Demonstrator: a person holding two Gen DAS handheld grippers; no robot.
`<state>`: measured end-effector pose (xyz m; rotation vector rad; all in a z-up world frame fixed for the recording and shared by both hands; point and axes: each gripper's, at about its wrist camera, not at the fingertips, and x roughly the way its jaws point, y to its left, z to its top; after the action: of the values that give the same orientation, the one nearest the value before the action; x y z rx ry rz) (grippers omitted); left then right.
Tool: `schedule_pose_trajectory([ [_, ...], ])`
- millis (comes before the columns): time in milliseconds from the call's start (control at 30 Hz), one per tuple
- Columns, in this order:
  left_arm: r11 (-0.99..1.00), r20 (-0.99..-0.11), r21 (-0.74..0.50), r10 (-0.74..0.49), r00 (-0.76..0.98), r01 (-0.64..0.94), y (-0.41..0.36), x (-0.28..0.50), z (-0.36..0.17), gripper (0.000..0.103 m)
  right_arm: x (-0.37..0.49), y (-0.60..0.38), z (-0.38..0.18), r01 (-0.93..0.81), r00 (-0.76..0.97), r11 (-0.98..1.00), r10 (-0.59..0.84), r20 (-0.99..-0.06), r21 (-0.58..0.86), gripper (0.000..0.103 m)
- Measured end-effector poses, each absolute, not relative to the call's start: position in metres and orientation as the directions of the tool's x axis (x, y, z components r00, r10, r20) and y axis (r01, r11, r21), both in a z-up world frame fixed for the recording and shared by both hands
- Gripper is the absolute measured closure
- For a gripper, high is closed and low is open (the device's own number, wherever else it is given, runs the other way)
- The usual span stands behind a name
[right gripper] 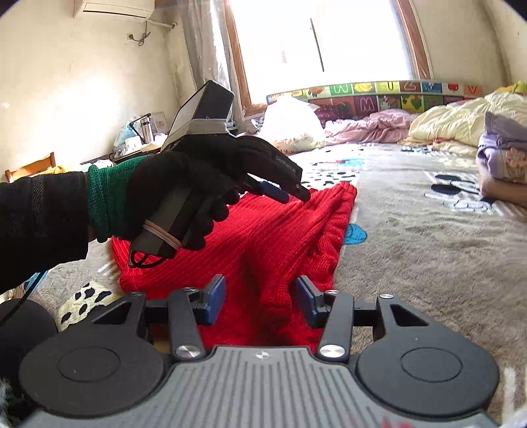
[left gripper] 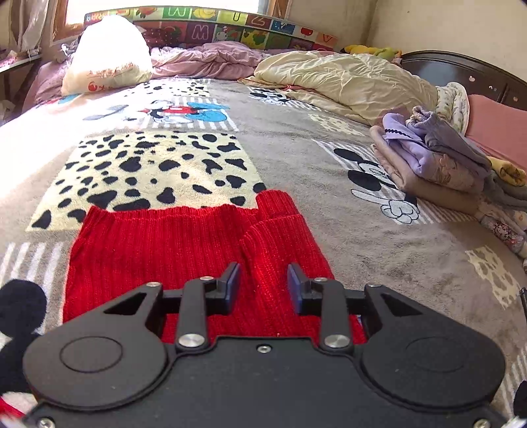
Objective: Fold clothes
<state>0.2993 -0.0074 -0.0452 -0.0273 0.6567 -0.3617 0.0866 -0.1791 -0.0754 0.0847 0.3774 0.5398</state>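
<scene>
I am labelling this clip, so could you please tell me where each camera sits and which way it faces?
Left wrist: on the left gripper, looking along its open fingers over the red knit garment and up the bed.
Right wrist: on the right gripper, open above the garment, facing the window; the gloved left hand shows, holding the left gripper.
Shared: the garment, the folded clothes pile and the alphabet mat.

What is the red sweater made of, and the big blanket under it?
The red sweater looks like knitted yarn, maybe wool or acrylic: you can see long ribbed rows of stitches. The blanket looks like soft, fuzzy fleece or plush, with a short matted pile and printed cartoon pictures.
</scene>
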Motion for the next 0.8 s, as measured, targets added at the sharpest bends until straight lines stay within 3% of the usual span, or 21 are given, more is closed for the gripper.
schedule_pose_trajectory([
  [100,0.915,-0.586,-0.129,-0.382,0.715,0.383,-0.018,0.297,-0.040,0.073,0.086,-0.170,-0.073,-0.525,0.793,0.843,0.535,-0.293,0.120,0.054],
  [200,0.904,-0.645,-0.081,-0.369,0.669,0.420,-0.038,0.306,-0.052,0.073,0.098,-0.160,-0.087,-0.543,0.732,0.828,0.547,-0.406,0.137,0.053],
  [267,0.895,-0.713,-0.052,-0.344,0.611,0.443,-0.052,0.313,-0.070,0.049,0.104,-0.157,-0.096,-0.552,0.695,0.821,0.551,-0.462,0.148,0.053],
  [300,0.889,-0.719,-0.024,-0.333,0.611,0.456,-0.057,0.312,-0.075,0.047,0.103,-0.158,-0.094,-0.552,0.697,0.820,0.552,-0.458,0.150,0.053],
  [500,0.894,-0.630,-0.047,-0.372,0.681,0.446,-0.055,0.290,-0.048,0.049,0.084,-0.173,-0.081,-0.520,0.733,0.833,0.550,-0.401,0.192,0.055],
  [633,0.900,-0.573,-0.078,-0.392,0.720,0.429,-0.043,0.259,-0.034,0.051,0.084,-0.187,-0.079,-0.465,0.756,0.860,0.508,-0.412,0.207,0.054],
  [800,0.895,-0.525,-0.152,-0.432,0.733,0.419,-0.025,0.214,-0.031,0.066,0.094,-0.196,-0.083,-0.437,0.761,0.862,0.506,-0.405,0.257,0.047],
])
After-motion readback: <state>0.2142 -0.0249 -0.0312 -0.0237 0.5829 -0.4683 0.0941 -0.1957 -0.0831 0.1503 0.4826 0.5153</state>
